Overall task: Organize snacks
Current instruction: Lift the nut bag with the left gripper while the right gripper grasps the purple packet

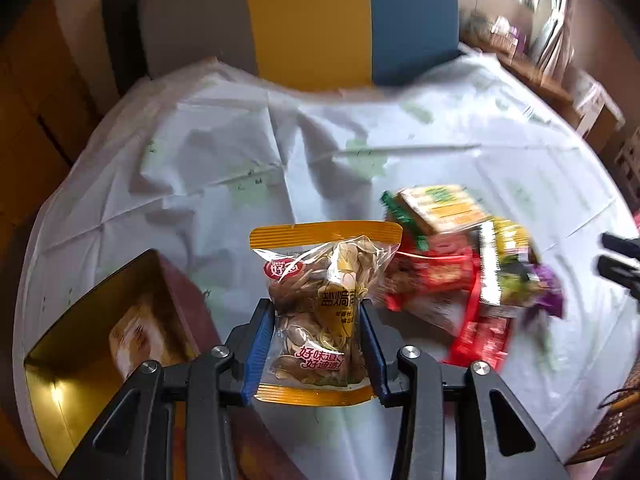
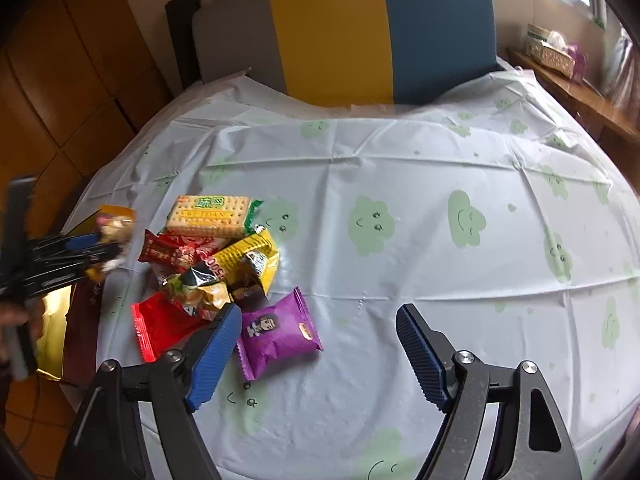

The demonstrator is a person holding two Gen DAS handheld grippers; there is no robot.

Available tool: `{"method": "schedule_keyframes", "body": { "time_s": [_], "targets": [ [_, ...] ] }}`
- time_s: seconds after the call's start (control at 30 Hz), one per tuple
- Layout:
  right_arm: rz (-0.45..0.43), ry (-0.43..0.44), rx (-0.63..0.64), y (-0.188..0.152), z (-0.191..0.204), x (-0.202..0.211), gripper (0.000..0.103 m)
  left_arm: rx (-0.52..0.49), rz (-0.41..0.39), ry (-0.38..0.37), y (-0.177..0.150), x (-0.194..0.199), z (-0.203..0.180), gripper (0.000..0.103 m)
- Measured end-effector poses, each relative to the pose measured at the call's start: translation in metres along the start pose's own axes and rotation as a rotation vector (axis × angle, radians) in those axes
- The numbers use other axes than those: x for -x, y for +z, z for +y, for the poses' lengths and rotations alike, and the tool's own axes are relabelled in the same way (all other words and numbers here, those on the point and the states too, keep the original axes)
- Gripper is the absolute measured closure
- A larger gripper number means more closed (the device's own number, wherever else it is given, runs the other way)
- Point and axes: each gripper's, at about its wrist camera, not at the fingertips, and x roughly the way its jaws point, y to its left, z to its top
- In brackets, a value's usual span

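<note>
My left gripper is shut on a clear snack bag with orange bands, held upright above the table. To its left stands an open gold-lined box with maroon sides and something pale inside. In the right wrist view the left gripper and its bag hang over that box. A pile of snacks lies on the cloth: a cracker pack, a yellow packet, a red packet and a purple packet. My right gripper stands open and empty, just right of the purple packet.
A white tablecloth with green smiling clouds covers the table. A chair with a grey, yellow and blue back stands at the far edge. A wooden shelf with a basket runs along the right, under a window.
</note>
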Motion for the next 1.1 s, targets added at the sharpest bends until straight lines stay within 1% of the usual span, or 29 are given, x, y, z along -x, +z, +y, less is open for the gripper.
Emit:
{"method": "schedule_keyframes", "body": {
  "time_s": [0.1,0.2,0.3,0.37,0.43,0.5,0.57,0.63,0.73,0.77,0.8,0.87,0.93,0.97,1.03,1.1],
  "targets": [
    [0.012,-0.005,-0.008,-0.001,-0.002,-0.003,0.024,0.002,-0.054,-0.020,-0.016,0.029,-0.012,0.060],
    [0.021,-0.006,-0.023,-0.002,-0.004,-0.006,0.024,0.001,-0.082,-0.058,-0.036,0.049,-0.026,0.060],
    [0.049,0.031,-0.091,-0.003,-0.015,-0.010,0.027,-0.020,-0.104,-0.082,-0.062,0.064,-0.044,0.060],
    [0.065,0.044,-0.138,-0.003,-0.023,-0.013,0.030,-0.032,-0.100,-0.107,-0.078,0.068,-0.056,0.060],
    [0.076,0.060,-0.170,-0.004,-0.028,-0.015,0.038,-0.052,-0.099,-0.110,-0.095,0.071,-0.068,0.060],
    [0.096,0.095,-0.197,-0.005,-0.031,-0.018,0.043,-0.067,-0.087,-0.120,-0.109,0.070,-0.078,0.060],
    [0.120,0.139,-0.211,-0.007,-0.030,-0.021,0.044,-0.065,-0.072,-0.142,-0.123,0.068,-0.085,0.060],
    [0.151,0.195,-0.224,-0.010,-0.024,-0.025,0.045,-0.066,-0.063,-0.134,-0.134,0.065,-0.091,0.060],
    [0.177,0.224,-0.222,-0.015,-0.016,-0.031,0.045,-0.050,-0.043,-0.146,-0.148,0.059,-0.094,0.060],
    [0.178,0.207,-0.211,-0.015,-0.013,-0.032,0.045,-0.040,-0.036,-0.153,-0.151,0.057,-0.094,0.060],
    [0.161,0.167,-0.182,-0.015,-0.008,-0.031,0.045,-0.037,-0.034,-0.154,-0.153,0.057,-0.094,0.060],
    [0.121,0.125,-0.094,-0.013,0.005,-0.028,0.041,-0.027,-0.037,-0.151,-0.157,0.056,-0.093,0.060],
    [0.113,0.110,-0.028,-0.011,0.012,-0.028,0.024,-0.018,-0.036,-0.157,-0.160,0.055,-0.091,0.060],
    [0.111,0.098,0.007,-0.011,0.017,-0.030,0.023,-0.015,-0.037,-0.159,-0.160,0.055,-0.090,0.060],
    [0.119,0.057,0.079,-0.009,0.026,-0.036,0.022,-0.005,-0.036,-0.162,-0.163,0.054,-0.087,0.060],
    [0.132,0.043,0.120,-0.009,0.032,-0.044,0.022,0.009,-0.038,-0.168,-0.166,0.056,-0.084,0.060]
  ]
}}
